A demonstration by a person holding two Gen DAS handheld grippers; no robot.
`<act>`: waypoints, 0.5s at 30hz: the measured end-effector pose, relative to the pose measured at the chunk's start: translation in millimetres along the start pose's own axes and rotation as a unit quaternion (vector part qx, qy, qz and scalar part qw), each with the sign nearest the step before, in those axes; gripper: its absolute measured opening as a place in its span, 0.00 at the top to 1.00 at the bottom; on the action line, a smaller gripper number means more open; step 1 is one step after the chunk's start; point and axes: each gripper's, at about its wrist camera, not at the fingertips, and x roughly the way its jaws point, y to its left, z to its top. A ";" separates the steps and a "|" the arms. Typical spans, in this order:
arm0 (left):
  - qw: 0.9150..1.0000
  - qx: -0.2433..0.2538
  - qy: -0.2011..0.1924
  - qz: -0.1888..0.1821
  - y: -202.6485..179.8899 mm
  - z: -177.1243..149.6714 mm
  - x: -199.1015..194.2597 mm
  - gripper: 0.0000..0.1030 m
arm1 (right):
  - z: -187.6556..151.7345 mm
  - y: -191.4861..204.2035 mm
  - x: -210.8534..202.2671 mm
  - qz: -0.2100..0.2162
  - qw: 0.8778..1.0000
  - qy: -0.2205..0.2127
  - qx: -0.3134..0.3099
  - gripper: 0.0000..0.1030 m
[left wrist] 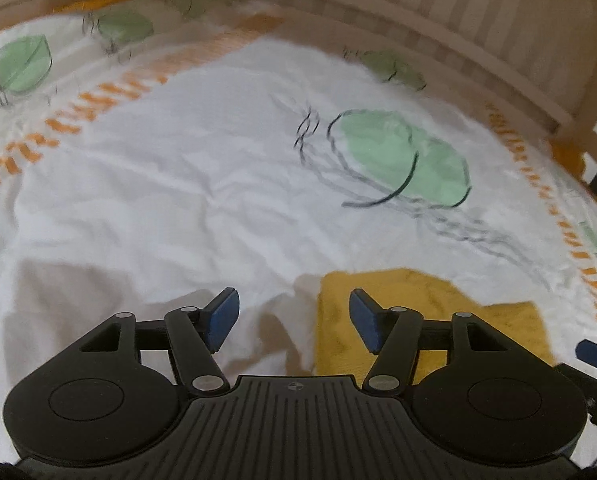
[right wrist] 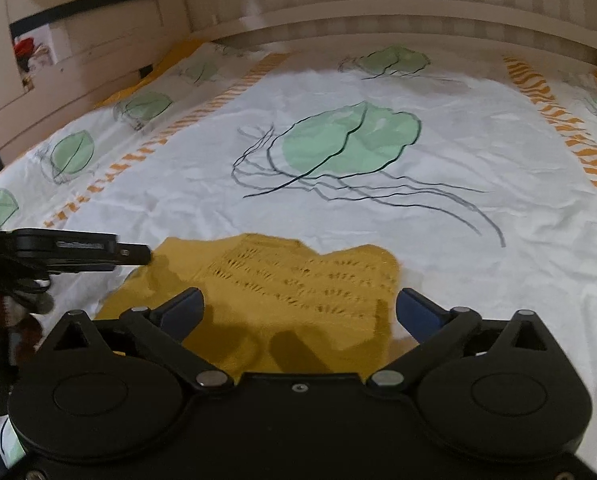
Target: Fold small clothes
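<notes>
- The bedsheet (right wrist: pixel 378 216) with green leaf prints covered the bed.
- The mustard knitted garment (right wrist: pixel 282 292) lay on it, before my grippers.
- I saw the left gripper (left wrist: pixel 294 320) and the right gripper (right wrist: pixel 300 312) spread apart, empty.
- It looked soft and light; I would pinch an edge.

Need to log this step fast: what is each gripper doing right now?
Left gripper: open, nothing between its fingers.
Right gripper: open wide above the yellow knit garment, not gripping it.
</notes>
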 end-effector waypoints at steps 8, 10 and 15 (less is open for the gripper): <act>0.998 0.048 -0.003 -0.032 -12.8 -17.2 -35.3 0.26 | -4.3 -11.3 -18.3 -0.016 0.999 -0.019 0.039 0.00; 0.997 0.065 0.012 -0.039 -15.3 -26.1 -36.7 0.26 | -7.8 -9.0 -20.1 -0.008 0.999 -0.012 0.040 0.00; 0.990 0.135 0.023 -0.026 -22.6 -55.8 -45.6 0.26 | -21.0 13.4 -26.9 0.005 1.000 0.009 -0.018 0.00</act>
